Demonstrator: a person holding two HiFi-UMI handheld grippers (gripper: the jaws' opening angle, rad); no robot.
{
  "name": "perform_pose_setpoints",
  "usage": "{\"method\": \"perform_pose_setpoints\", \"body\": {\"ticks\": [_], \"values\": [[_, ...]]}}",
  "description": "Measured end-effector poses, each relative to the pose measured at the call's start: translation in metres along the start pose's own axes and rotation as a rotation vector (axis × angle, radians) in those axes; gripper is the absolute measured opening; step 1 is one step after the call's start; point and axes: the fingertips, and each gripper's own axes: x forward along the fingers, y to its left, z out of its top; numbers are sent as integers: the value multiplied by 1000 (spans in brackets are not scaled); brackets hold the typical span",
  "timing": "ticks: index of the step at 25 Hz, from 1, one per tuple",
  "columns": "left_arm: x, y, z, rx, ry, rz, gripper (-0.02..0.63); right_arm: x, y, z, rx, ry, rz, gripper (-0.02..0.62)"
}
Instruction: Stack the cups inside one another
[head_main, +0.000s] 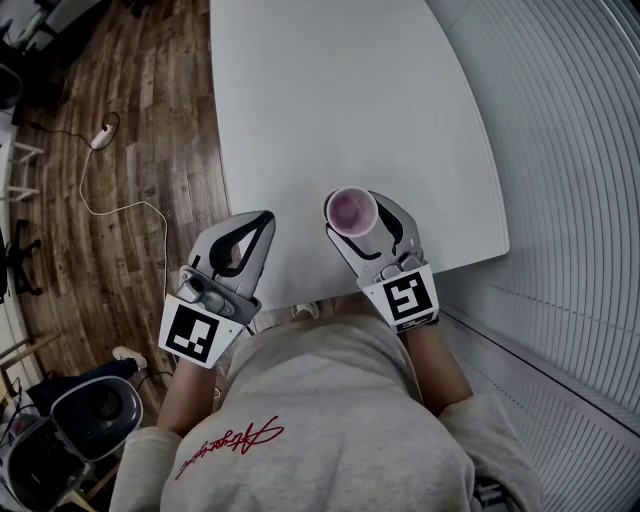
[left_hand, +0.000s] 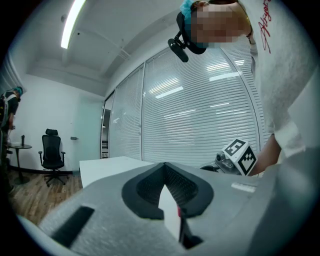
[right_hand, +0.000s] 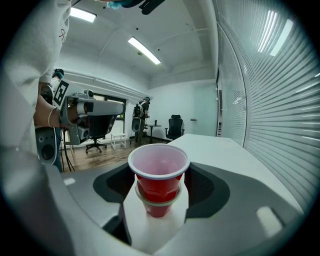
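The red cups already sit one inside the other. A second rim shows just below the top cup's, so the nesting looks done and only setting the stack down seems left. The stack stands upright between the jaws of the right hand-held gripper, which clamp its sides, over the near edge of the table. The left hand-held gripper, beside it, is closed on nothing.
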Motion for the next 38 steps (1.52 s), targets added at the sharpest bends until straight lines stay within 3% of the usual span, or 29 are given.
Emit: {"method": "perform_pose_setpoints", "body": {"ticks": [25,38], "values": [[1,-1,6,16,-2,2,-3,5,-9,-22,8,74,-31,309],[1,-1,6,11,-2,3,-3,6,-6,-23,-39,92,-34,308]]}}
